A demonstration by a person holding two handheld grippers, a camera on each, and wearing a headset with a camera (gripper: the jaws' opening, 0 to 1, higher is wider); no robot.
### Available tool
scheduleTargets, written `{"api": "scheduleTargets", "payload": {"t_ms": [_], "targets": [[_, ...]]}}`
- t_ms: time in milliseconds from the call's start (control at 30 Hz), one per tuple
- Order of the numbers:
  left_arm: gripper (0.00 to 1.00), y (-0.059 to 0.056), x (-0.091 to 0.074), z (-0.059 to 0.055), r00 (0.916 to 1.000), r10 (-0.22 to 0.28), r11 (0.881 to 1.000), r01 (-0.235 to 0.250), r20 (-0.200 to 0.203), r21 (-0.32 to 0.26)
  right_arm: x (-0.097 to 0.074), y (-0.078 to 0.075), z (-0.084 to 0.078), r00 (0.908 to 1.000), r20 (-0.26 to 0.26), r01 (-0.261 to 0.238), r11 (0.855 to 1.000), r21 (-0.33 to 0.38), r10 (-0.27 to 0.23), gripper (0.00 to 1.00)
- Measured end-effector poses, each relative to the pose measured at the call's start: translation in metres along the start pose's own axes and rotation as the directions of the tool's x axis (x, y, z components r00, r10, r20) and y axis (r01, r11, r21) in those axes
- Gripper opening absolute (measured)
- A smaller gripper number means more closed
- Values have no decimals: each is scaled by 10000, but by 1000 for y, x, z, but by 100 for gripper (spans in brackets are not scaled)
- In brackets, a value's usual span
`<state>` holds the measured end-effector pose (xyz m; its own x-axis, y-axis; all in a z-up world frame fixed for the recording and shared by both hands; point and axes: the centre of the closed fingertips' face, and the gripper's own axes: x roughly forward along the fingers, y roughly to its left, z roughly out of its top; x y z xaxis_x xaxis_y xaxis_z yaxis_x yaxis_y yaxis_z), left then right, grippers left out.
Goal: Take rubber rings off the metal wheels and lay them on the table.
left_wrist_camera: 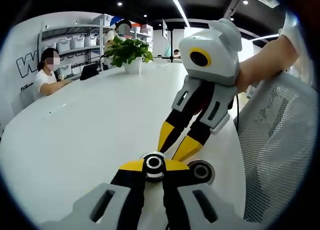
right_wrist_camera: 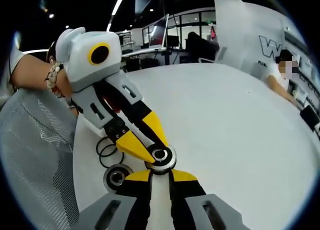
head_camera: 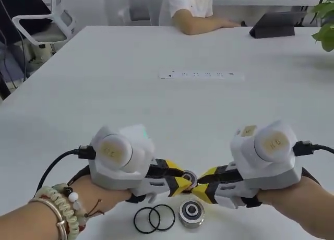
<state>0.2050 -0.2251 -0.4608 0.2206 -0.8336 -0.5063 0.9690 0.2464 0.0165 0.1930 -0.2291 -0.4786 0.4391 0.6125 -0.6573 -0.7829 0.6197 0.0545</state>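
Two rubber rings [head_camera: 154, 218] are already off and lie overlapping at the near edge of the counter [head_camera: 156, 104]. A second wheel [head_camera: 191, 213] sits just beside them; I can't tell if it's stripped. Another wheel [head_camera: 189, 176] is held above the counter. Left tongs [head_camera: 182, 181] are clenched across it. Right tongs [head_camera: 202, 187] are narrowed at its rim; can't tell whether they pinch anything.

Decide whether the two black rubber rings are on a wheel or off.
Off. Both rubber rings lie flat, overlapping, on the table beside a metal wheel.
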Motion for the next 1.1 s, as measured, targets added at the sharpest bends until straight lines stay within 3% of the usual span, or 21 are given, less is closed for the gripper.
{"api": "scheduleTargets", "payload": {"t_ms": [400,500,833,967,1100], "targets": [[7,0,0,0,10000,14,10000,-14,66,-3,-1,0,-1,10000,-17,-36,9997,248,36,8],[7,0,0,0,10000,6,10000,-6,76,-5,-3,-5,-4,9997,-160,213,9995,240,-209,0],[7,-1,0,0,9999,-86,9999,86,69,122,-3,-1,-4,9999,-89,124,9988,467,-120,0],[7,-1,0,0,9999,-137,9998,136,66,133,-5,-6,-5,9997,117,205,9966,793,-215,8],[7,-1,0,0,9998,-174,9997,173,68,143,-4,-6,-5,9996,239,91,9941,1077,-117,8]]}}
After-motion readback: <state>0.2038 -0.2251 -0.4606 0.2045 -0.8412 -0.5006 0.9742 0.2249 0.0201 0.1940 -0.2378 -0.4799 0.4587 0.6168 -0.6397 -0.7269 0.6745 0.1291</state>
